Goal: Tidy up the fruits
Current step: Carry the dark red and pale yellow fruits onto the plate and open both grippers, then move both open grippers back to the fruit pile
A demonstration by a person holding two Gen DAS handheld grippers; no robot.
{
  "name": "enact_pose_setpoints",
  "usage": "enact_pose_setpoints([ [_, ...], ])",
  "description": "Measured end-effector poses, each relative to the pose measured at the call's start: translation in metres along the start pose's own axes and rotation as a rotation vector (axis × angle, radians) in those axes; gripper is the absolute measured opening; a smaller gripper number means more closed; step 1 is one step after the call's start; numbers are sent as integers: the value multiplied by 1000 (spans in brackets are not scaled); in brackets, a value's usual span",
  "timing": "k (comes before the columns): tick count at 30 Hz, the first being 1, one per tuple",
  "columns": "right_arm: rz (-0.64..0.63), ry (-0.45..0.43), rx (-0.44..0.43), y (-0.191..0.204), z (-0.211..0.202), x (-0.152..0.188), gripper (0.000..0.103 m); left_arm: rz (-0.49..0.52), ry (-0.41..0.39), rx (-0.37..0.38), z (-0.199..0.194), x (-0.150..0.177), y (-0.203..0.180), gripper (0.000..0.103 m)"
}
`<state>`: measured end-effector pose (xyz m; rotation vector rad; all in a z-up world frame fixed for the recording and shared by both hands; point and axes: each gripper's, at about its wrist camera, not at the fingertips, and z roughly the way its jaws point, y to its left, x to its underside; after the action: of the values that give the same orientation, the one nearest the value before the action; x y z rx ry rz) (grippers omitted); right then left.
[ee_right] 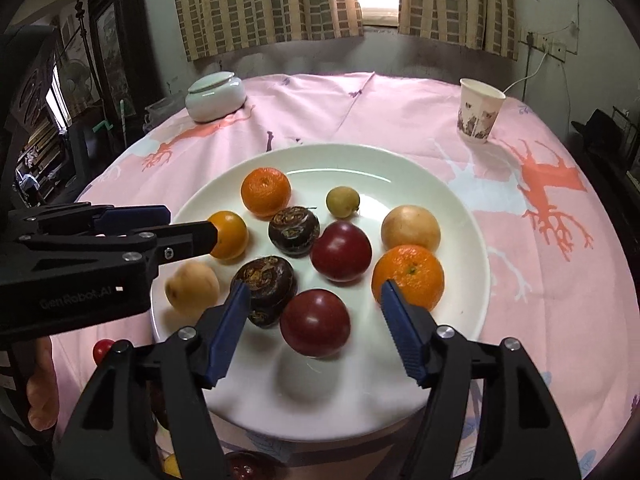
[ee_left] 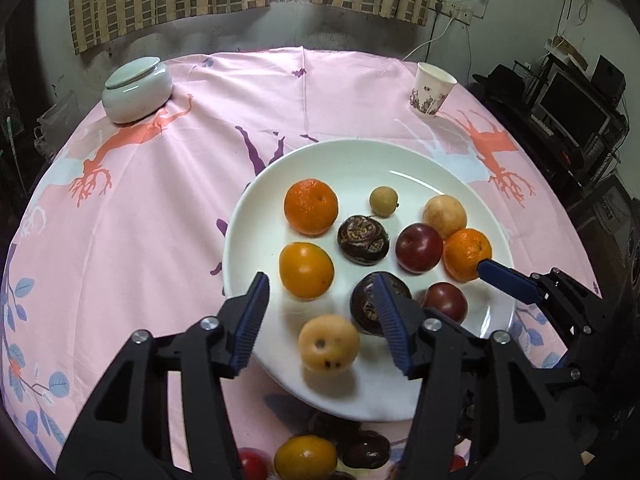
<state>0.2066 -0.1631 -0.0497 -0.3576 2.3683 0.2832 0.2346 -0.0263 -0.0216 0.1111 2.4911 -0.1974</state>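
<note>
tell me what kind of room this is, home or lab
Most likely a lived-in home room: a round table under a pink printed tablecloth, checked beige curtains at a window, and a white ceramic plate of fruit.

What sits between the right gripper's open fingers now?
In the right wrist view, a dark red plum lies on the plate between the right gripper fingers, untouched.

Black angular left gripper (ee_left: pixel 320 320), right gripper (ee_right: pixel 314 322), ribbed blue pads, silver screws, white lettering
</note>
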Motion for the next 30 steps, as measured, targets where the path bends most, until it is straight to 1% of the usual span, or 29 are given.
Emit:
enact_pose_setpoints([
  [2, 5, 4, -7, 0, -10, 3, 69, 5, -27, -7, -16, 2, 1, 58],
  [4, 11, 8, -11, 1, -27, 10, 73, 10, -59, -5, -38, 10, 4, 61],
  [5, 11, 10, -15, 2, -36, 15, 82, 15, -83, -3, -51, 17, 5, 72],
  [6, 12, 9, -17, 3, -47, 23, 93, 20, -108, -3, -61, 25, 6, 87],
  [7, 12, -2, -16, 5, -57, 30, 98, 25, -135, -8, -71, 36, 8, 92],
  [8, 14, -23, -13, 8, -69, 39, 99, 31, -153, -21, -78, 48, 10, 94],
  [10, 18, -43, -1, 15, -87, 61, 102, 49, -153, -40, -85, 71, 12, 94],
  [11, 22, -43, -2, 18, -92, 71, 102, 49, -150, -38, -87, 83, 15, 94],
  [14, 34, 4, -11, 30, -96, 101, 102, 25, -146, -24, -96, 118, 24, 95],
  [16, 43, 23, 11, 38, -95, 116, 102, 8, -151, -28, -101, 140, 32, 96],
  [17, 47, 32, 17, 41, -94, 122, 102, 0, -154, -35, -103, 149, 35, 96],
  [19, 54, 46, -6, 44, -90, 128, 102, 1, -153, -54, -105, 164, 40, 97],
  [20, 61, 44, -25, 45, -89, 128, 102, 6, -149, -69, -105, 170, 41, 97],
  [22, 73, 34, -24, 46, -86, 127, 101, 10, -127, -105, -101, 177, 45, 97],
  [23, 66, 30, -15, 47, -84, 126, 98, 10, -115, -111, -99, 180, 46, 97],
  [24, 50, 35, 5, 50, -81, 125, 85, 8, -106, -113, -98, 183, 48, 97],
  [25, 30, 53, 27, 52, -76, 124, 69, 7, -102, -111, -98, 186, 50, 97],
  [26, 16, 77, 31, 55, -71, 124, 63, 6, -101, -108, -100, 188, 51, 97],
  [27, 16, 99, 18, 55, -67, 125, 55, 7, -102, -105, -101, 189, 51, 97],
  [28, 23, 116, 7, 55, -63, 125, 52, 9, -105, -100, -103, 190, 51, 97],
  [30, 30, 128, 1, 54, -57, 124, 51, 13, -110, -87, -106, 191, 50, 97],
])
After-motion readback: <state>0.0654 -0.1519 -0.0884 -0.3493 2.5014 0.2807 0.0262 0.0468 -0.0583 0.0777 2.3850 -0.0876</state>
